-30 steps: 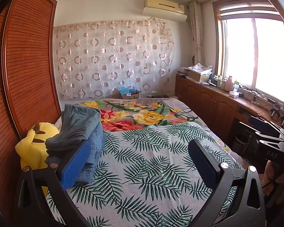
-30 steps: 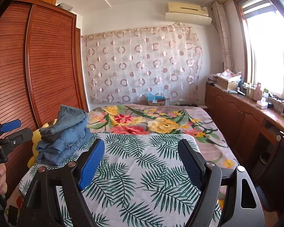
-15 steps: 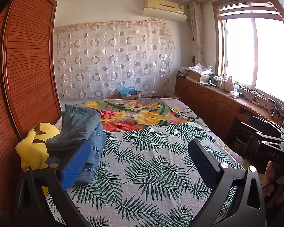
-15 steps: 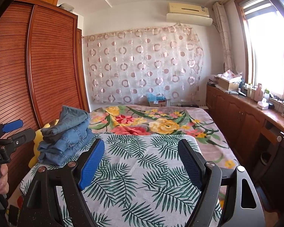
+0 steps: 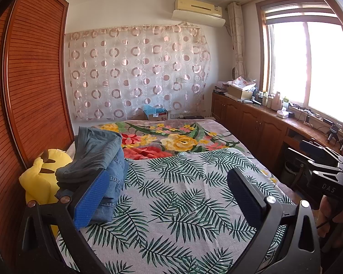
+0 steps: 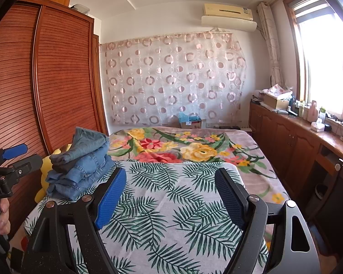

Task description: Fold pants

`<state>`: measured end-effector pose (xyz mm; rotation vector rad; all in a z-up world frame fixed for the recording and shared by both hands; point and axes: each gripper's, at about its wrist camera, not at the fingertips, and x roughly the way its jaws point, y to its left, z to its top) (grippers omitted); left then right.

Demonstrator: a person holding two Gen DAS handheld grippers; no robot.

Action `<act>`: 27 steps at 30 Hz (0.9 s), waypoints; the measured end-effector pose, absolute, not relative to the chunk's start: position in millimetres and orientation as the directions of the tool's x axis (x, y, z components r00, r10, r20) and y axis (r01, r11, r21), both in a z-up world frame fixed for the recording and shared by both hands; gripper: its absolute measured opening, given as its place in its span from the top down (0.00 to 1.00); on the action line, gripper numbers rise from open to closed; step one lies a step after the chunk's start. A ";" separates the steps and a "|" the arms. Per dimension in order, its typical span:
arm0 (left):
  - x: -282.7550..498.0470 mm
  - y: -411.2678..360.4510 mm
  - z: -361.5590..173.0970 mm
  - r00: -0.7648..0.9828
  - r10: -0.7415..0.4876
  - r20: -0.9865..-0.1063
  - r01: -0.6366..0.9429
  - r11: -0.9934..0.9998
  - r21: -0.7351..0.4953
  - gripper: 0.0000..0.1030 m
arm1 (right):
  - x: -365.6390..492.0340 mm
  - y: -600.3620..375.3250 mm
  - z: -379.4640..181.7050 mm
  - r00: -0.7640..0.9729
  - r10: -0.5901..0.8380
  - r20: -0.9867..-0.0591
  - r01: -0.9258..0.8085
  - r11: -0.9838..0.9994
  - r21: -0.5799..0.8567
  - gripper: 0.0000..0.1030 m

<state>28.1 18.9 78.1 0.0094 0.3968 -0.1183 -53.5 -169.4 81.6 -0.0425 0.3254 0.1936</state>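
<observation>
A stack of folded denim pants (image 5: pixel 103 162) lies at the left edge of the bed, blue jeans below and a greyer pair on top; it also shows in the right wrist view (image 6: pixel 82 164). My left gripper (image 5: pixel 169 191) is open and empty, held above the leaf-print cloth (image 5: pixel 183 196), its left finger beside the stack. My right gripper (image 6: pixel 171 194) is open and empty over the same cloth (image 6: pixel 167 205), right of the stack. The left gripper's body (image 6: pixel 6 166) shows at the left edge of the right wrist view.
A yellow plush toy (image 5: pixel 41 178) sits between the pants and the slatted wooden wardrobe (image 5: pixel 32 91). A floral blanket (image 5: pixel 176 137) covers the far bed. Wooden cabinets (image 5: pixel 258 127) with clutter run under the window on the right. A cardboard box (image 5: pixel 155 114) stands by the curtain.
Both views have tilted up very slightly. The grippers stay open and the pants have not moved.
</observation>
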 end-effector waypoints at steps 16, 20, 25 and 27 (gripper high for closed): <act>28.1 18.5 77.5 0.915 -0.113 -0.387 0.116 0.993 -0.015 0.00 | -55.5 -168.9 78.4 0.931 0.179 -0.319 -0.193 0.981 -0.011 0.21; 27.7 18.3 77.6 0.916 -0.113 -0.386 0.116 0.993 -0.014 0.00 | -55.8 -169.4 78.7 0.931 0.180 -0.318 -0.194 0.981 -0.013 0.21; 27.9 18.6 77.3 0.916 -0.113 -0.386 0.117 0.993 -0.014 0.00 | -56.0 -169.6 79.1 0.931 0.182 -0.316 -0.196 0.981 -0.013 0.21; 27.9 18.4 77.4 0.916 -0.112 -0.386 0.116 0.993 -0.014 0.00 | -56.0 -169.5 79.1 0.931 0.182 -0.317 -0.196 0.981 -0.013 0.21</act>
